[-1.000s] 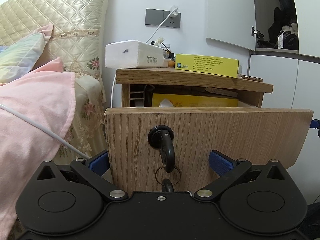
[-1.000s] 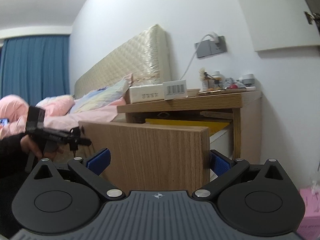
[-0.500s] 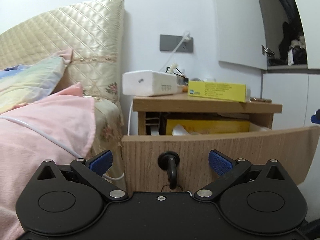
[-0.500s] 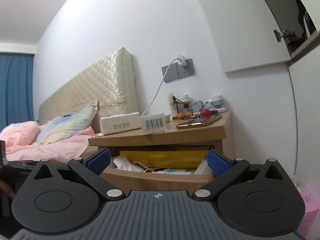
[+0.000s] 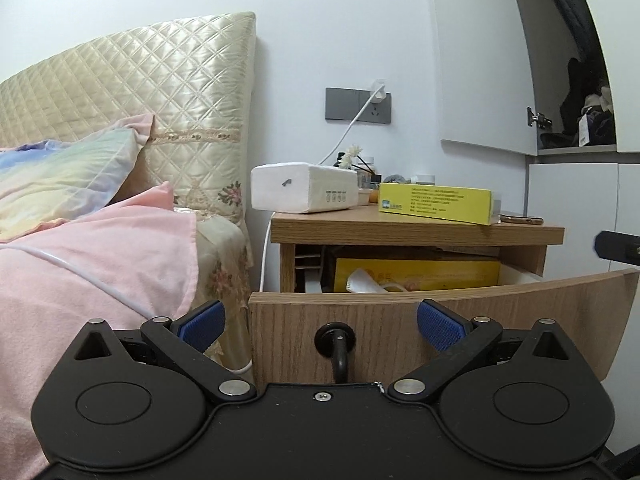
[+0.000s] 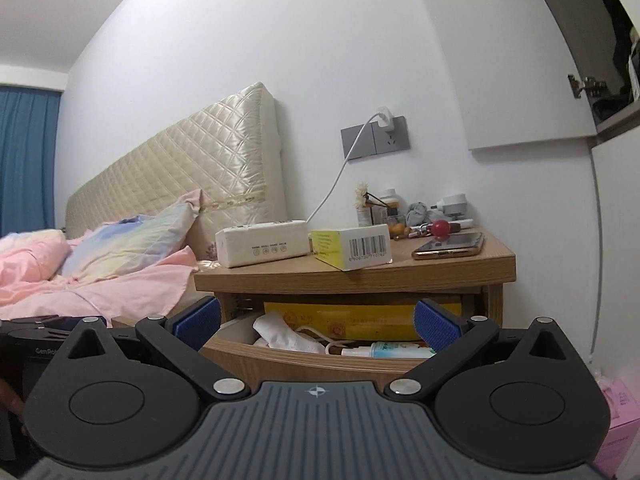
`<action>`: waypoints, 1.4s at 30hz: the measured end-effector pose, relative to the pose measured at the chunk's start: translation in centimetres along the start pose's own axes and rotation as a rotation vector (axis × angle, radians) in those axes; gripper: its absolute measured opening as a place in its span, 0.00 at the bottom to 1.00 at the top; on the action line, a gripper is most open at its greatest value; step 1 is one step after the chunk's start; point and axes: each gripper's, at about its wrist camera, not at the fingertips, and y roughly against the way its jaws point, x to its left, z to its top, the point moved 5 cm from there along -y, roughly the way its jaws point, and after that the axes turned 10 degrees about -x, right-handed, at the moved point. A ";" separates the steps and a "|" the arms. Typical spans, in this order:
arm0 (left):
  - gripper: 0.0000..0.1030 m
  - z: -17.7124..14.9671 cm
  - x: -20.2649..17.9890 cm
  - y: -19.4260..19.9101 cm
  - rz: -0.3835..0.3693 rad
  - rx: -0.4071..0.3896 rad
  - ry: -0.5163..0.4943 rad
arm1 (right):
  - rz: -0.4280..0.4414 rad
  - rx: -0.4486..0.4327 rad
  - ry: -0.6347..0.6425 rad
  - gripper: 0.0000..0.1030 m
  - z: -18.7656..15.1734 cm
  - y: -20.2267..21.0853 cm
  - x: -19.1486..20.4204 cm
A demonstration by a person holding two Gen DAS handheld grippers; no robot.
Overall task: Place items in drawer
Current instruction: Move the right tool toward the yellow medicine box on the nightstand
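The left tool (image 5: 320, 322) is spread, empty, facing the open drawer (image 5: 440, 312) and its black handle (image 5: 335, 338). On the surface (image 6: 400, 276) lie, left to right, a white tissue pack (image 6: 262, 242), a yellow box (image 6: 352, 248) with a barcode whose digits are too small to read, and a phone (image 6: 450, 246). The right tool (image 6: 316, 322) is spread, empty, above the drawer.

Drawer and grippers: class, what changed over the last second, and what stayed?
Both grippers, left and right, drew back from the drawer and rose, so its contents now show. Both stayed open and empty. The drawer stayed open; the yellow box and tissue pack stayed put.
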 end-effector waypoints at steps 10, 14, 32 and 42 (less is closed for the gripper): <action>0.99 -0.1 -0.3 0.3 -0.005 -0.001 0.015 | -0.110 -0.027 0.016 1.00 -0.8 1.0 2.1; 0.99 -0.4 -0.2 0.0 0.006 0.020 0.017 | -0.118 -0.046 -0.009 1.00 -0.9 1.8 2.5; 0.99 -0.4 -0.4 0.6 0.009 -0.008 0.022 | -0.156 -0.053 -0.027 1.00 -1.6 2.4 3.2; 0.99 -0.6 -0.8 0.9 0.007 -0.017 0.008 | -0.163 -0.065 -0.043 1.00 -1.3 2.4 3.6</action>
